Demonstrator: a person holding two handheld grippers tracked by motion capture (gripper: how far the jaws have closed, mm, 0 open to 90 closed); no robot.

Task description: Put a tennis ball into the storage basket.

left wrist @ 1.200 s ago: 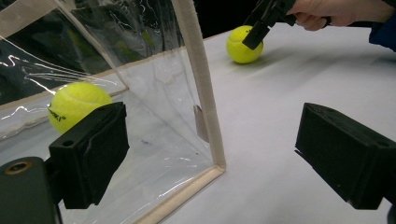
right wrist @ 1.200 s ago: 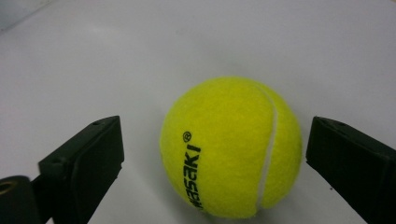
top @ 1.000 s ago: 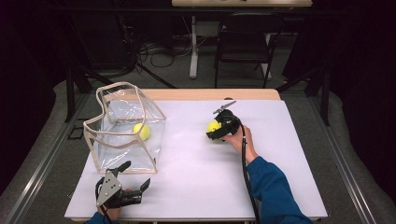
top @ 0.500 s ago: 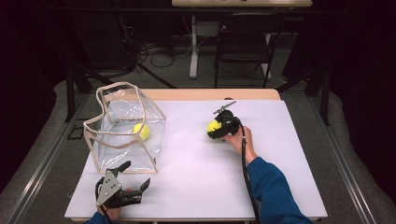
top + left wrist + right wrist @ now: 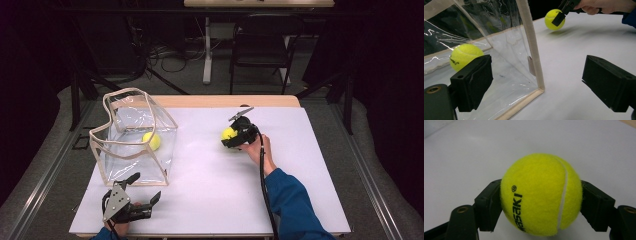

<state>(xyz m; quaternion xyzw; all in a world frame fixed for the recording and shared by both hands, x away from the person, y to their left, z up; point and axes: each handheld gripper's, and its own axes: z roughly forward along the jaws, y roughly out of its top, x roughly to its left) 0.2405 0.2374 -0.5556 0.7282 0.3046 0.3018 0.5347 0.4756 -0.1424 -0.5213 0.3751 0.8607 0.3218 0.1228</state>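
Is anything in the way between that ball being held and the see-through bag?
Nothing visible. The right gripper is shut on the tennis ball, and bare white table lies between it and the clear bag. The bag's top is open; another ball is inside.

Clear bag w/ 2nd ball inside; black chair behind table.

Clear tabletop beside upright bag

my black right gripper pinches a yellow-green tennis ball with black lettering and a white seam. a second yellow ball sits in the clear, beige-trimmed bag on the white bench.
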